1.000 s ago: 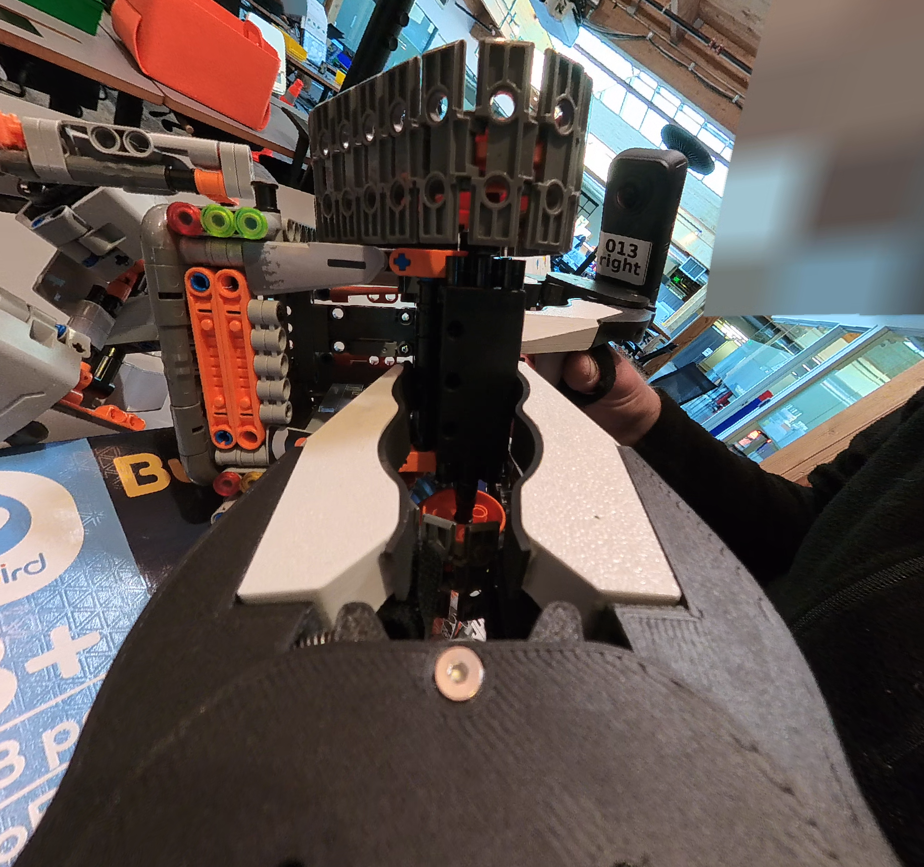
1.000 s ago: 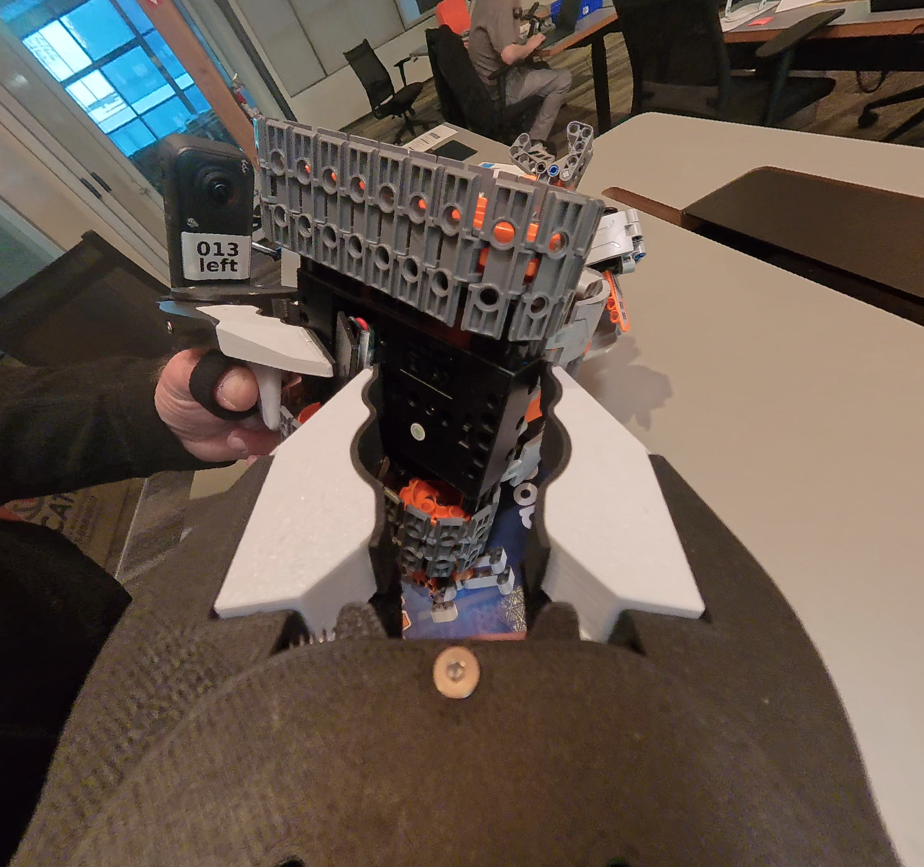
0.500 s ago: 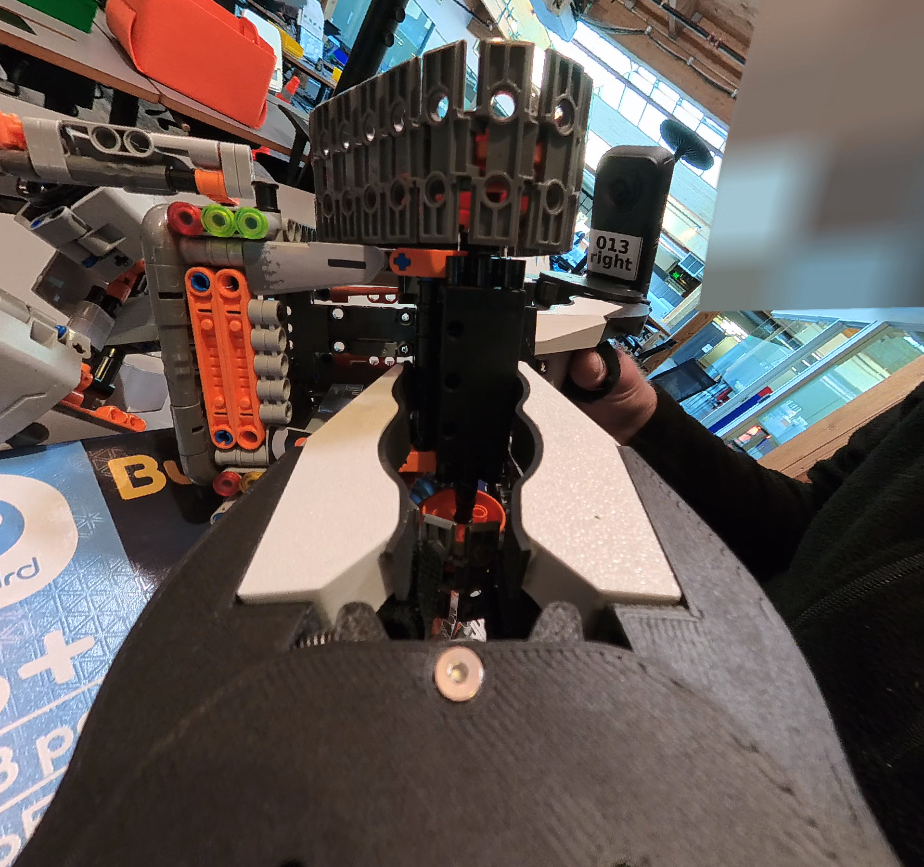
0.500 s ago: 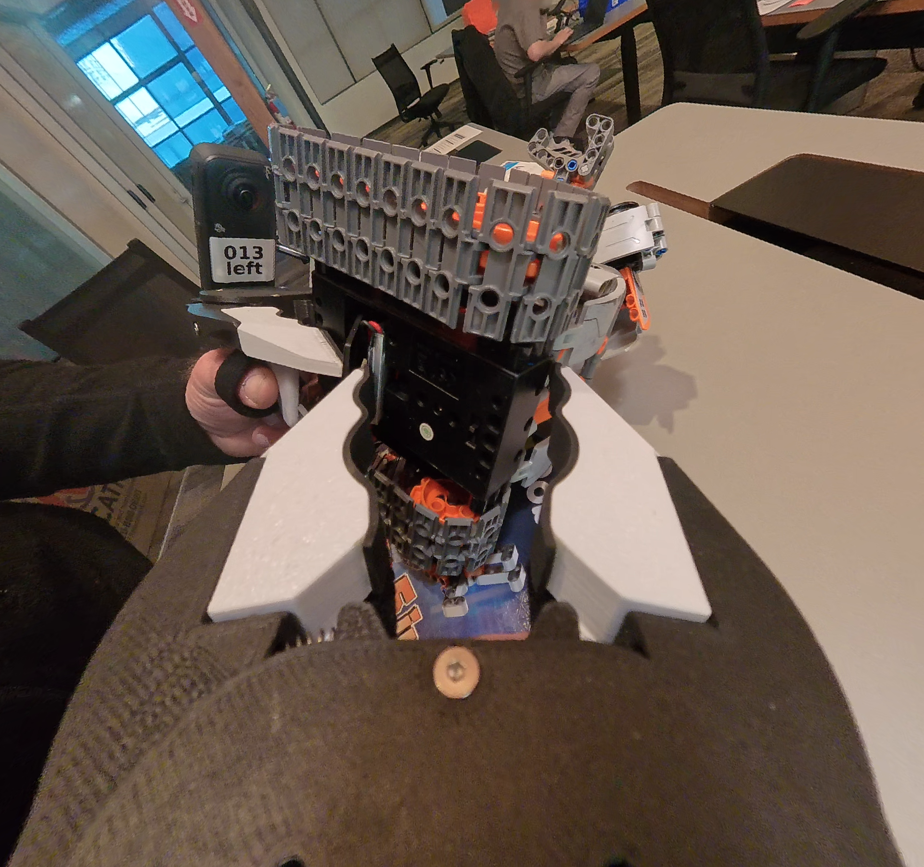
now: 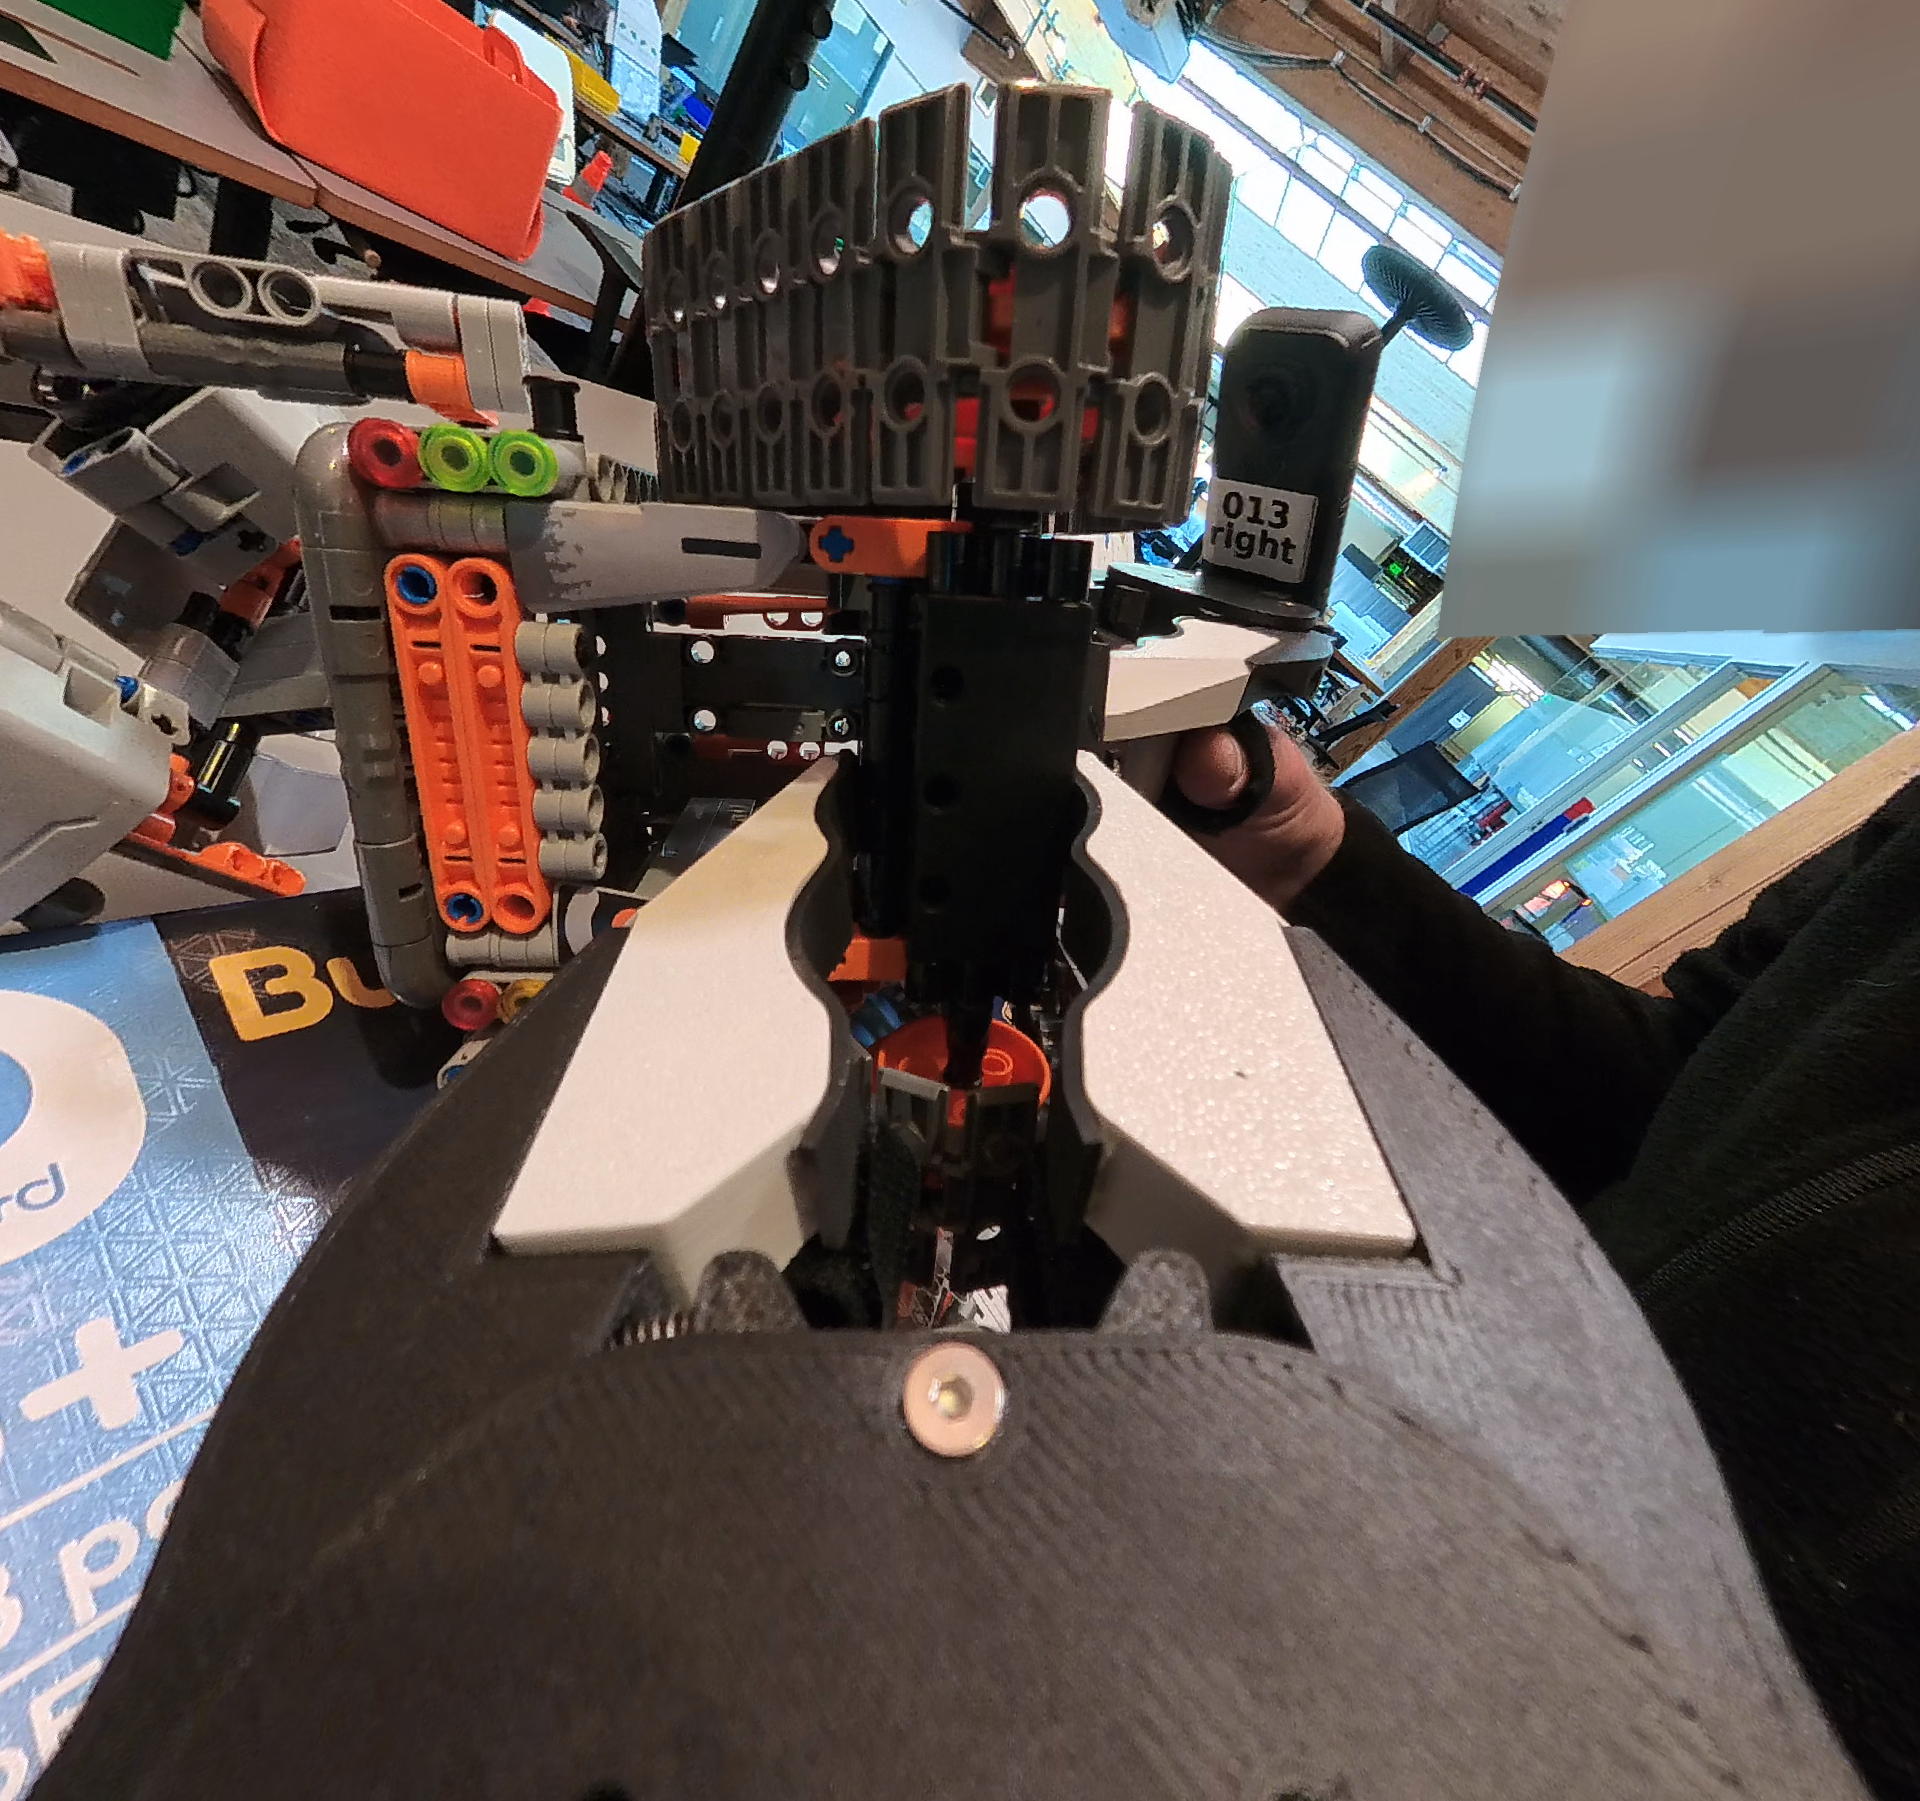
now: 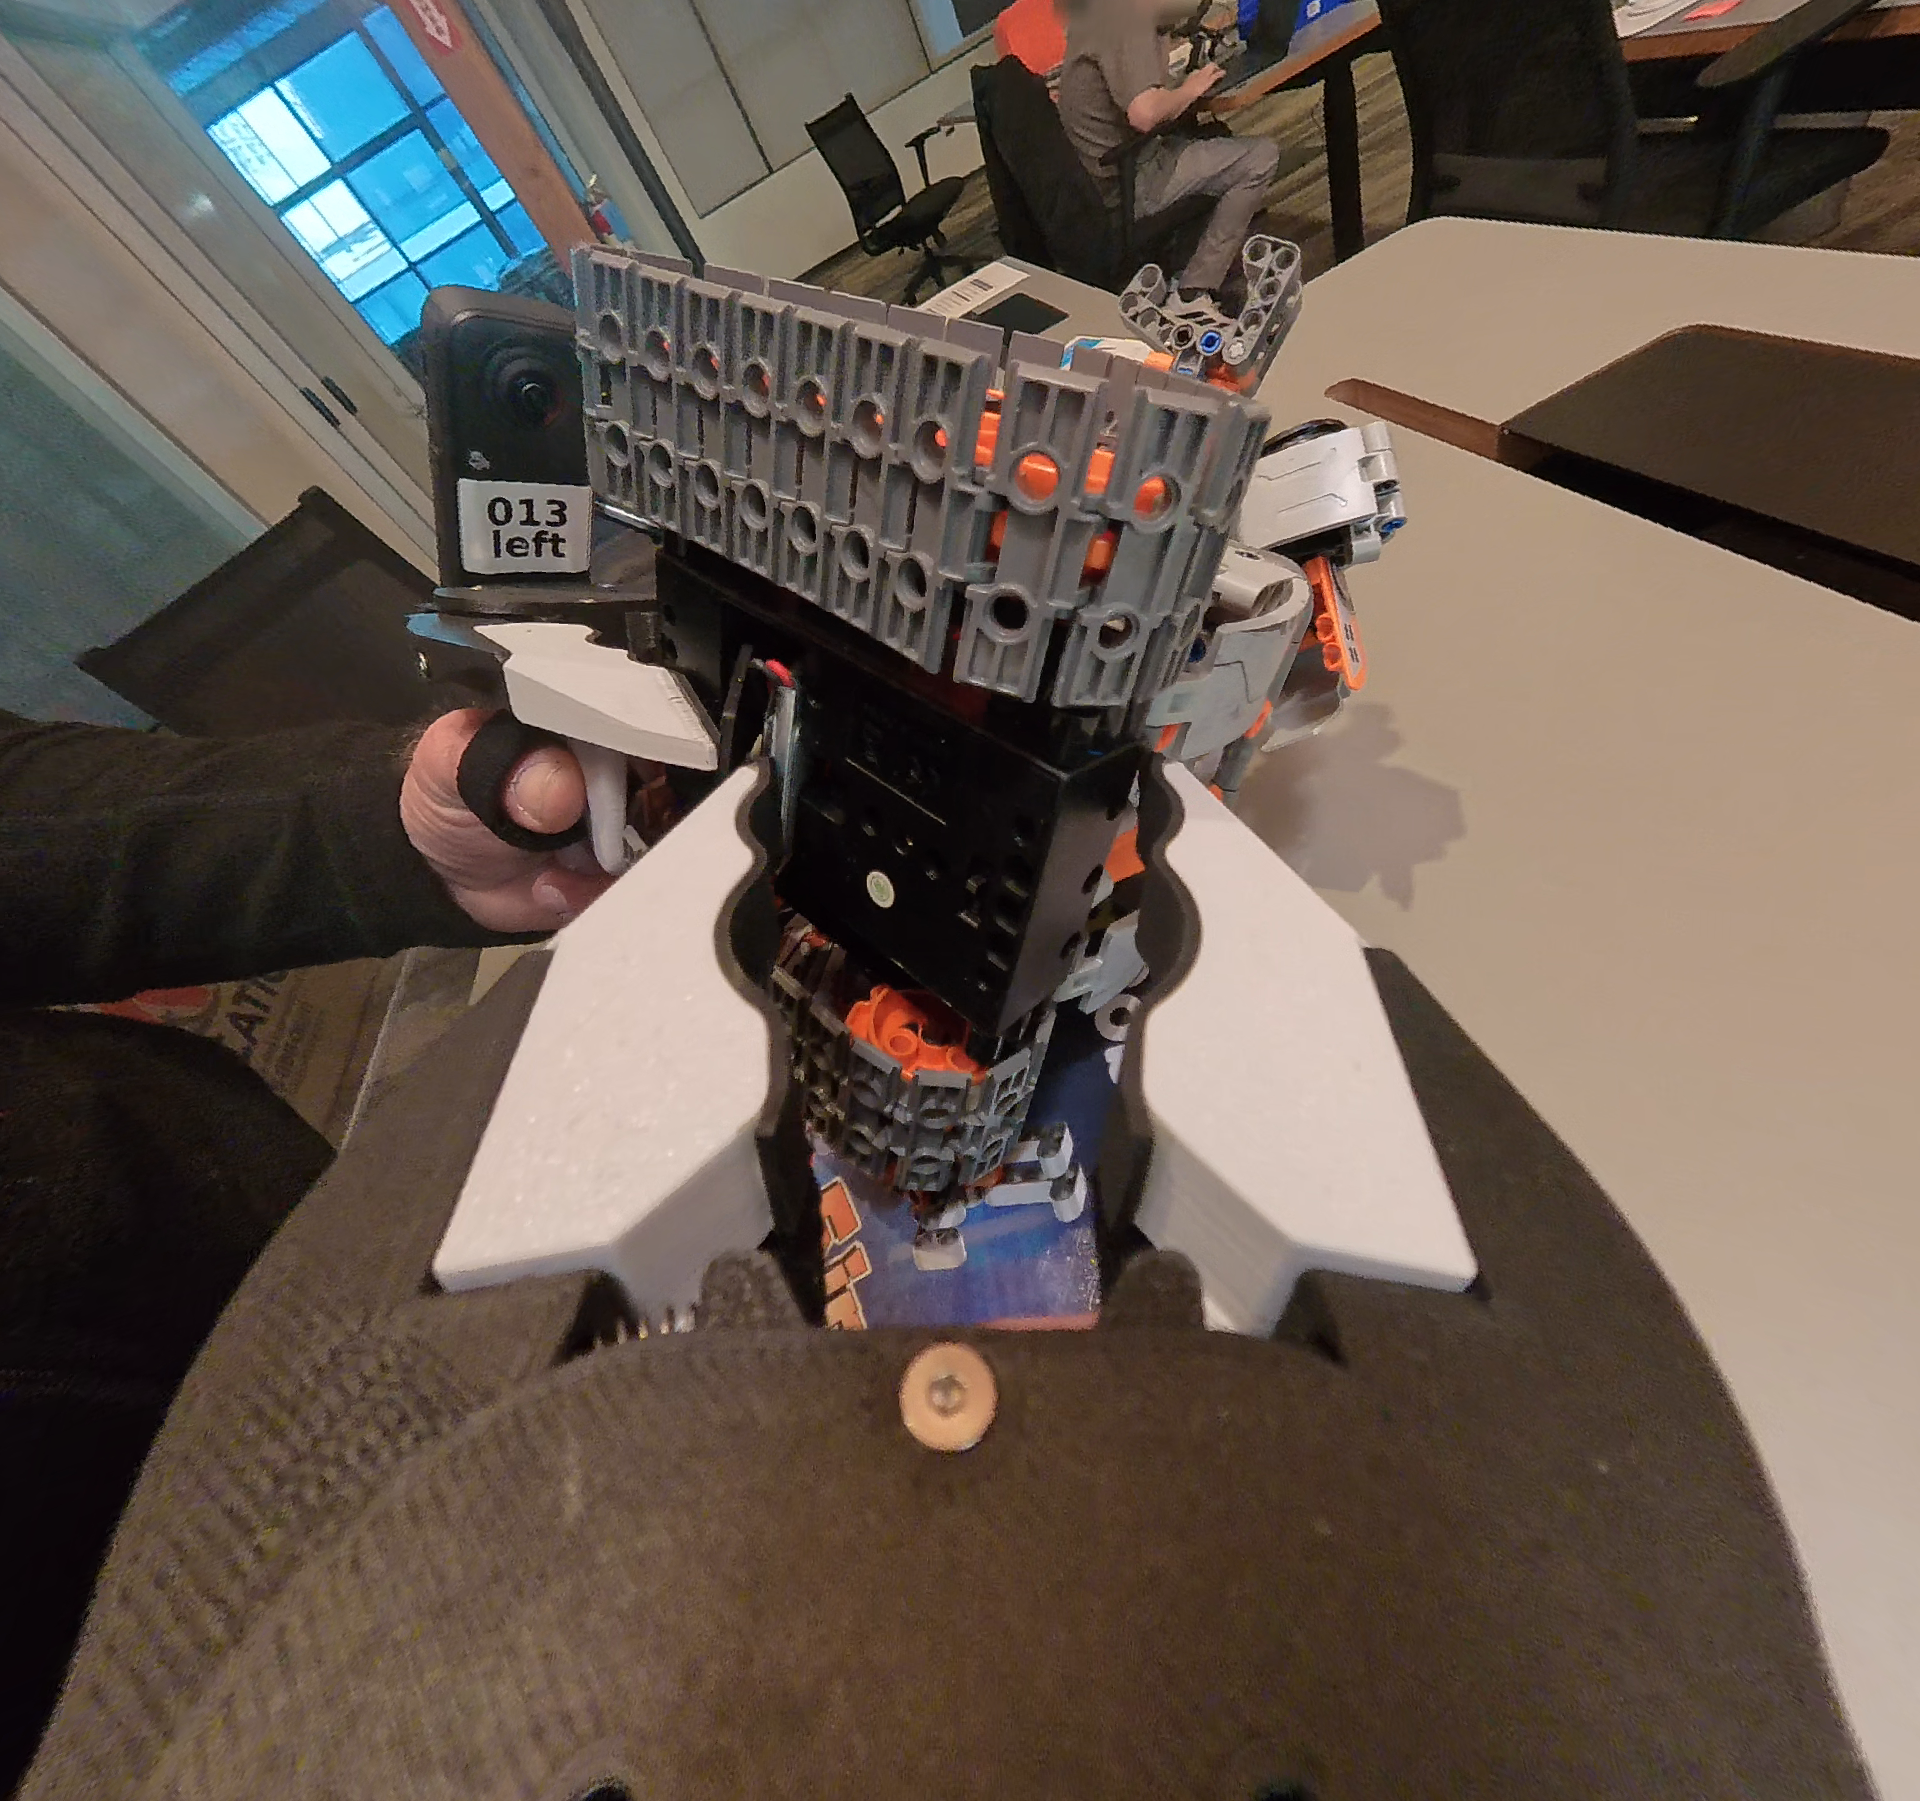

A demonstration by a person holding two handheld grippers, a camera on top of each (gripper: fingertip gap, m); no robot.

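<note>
While both claws meet on one build, left claw [image 5: 961, 878] is clenched on the black perforated plastic brick block [image 5: 982, 764] w/ a curved grey tread band [image 5: 935, 338] atop; right claw [image 6: 956, 878] grips the same block [image 6: 935, 868] from the opposite side. Block is held above the blue printed mat [image 5: 125, 1284] on the pale grey table [image 6: 1610, 868]. Grey-and-orange brick model [image 5: 447, 712] stands just beside, left.

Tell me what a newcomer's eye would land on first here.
A toy-brick build with a black block under a grey track band fills both views' centres, clamped from opposite sides by the left gripper and right gripper. Left of it stands a grey frame with orange beams.
</note>
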